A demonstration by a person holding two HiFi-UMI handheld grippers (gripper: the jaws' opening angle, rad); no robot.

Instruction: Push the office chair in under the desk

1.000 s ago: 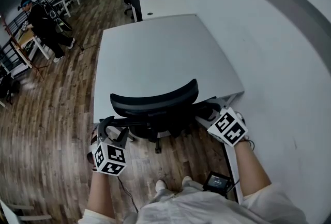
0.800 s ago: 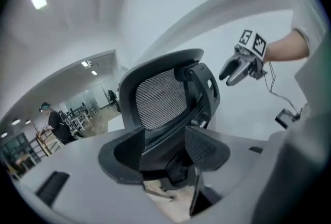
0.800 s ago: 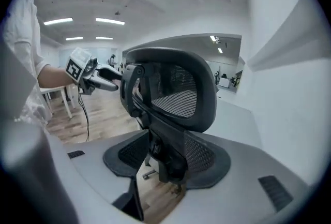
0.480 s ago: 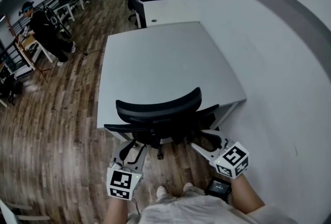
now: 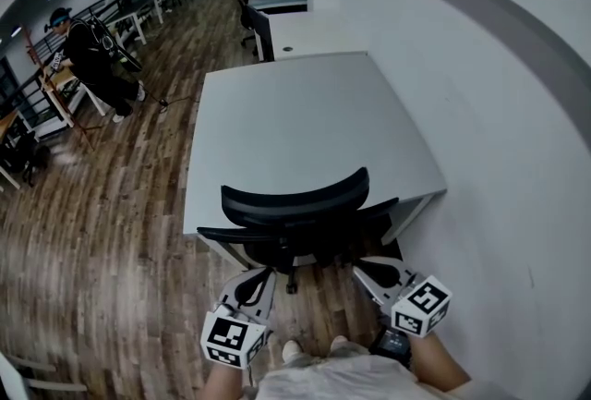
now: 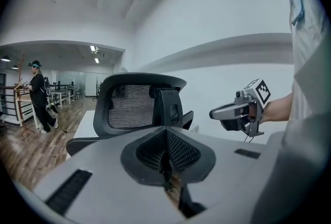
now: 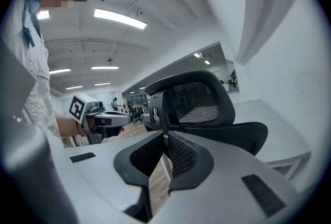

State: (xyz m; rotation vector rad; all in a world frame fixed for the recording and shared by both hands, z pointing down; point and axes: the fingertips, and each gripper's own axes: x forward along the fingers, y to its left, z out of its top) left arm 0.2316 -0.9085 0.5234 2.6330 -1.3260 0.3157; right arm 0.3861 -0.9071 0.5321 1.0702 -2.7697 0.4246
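Office chair (image 5: 294,204) sits tucked under the desk (image 5: 305,121). Left gripper (image 5: 257,278) and right gripper (image 5: 364,268) have drawn back near, their jaws just closed on nothing, so the push looks finished.

Open-plan office. White desk (image 5: 305,126) set along a white wall (image 5: 480,112), with a black mesh-back chair (image 5: 295,197) at its near edge. Second desk (image 5: 309,22) in line past the far edge, second chair (image 5: 252,24) beside it. Wood-plank floor (image 5: 102,204) throughout. Rows of desks (image 5: 138,12) with more seating at the far end of the room. Long strip lights (image 7: 120,18) on a white ceiling. Person (image 5: 92,56) standing at far left by a small table, well apart from the near desk.
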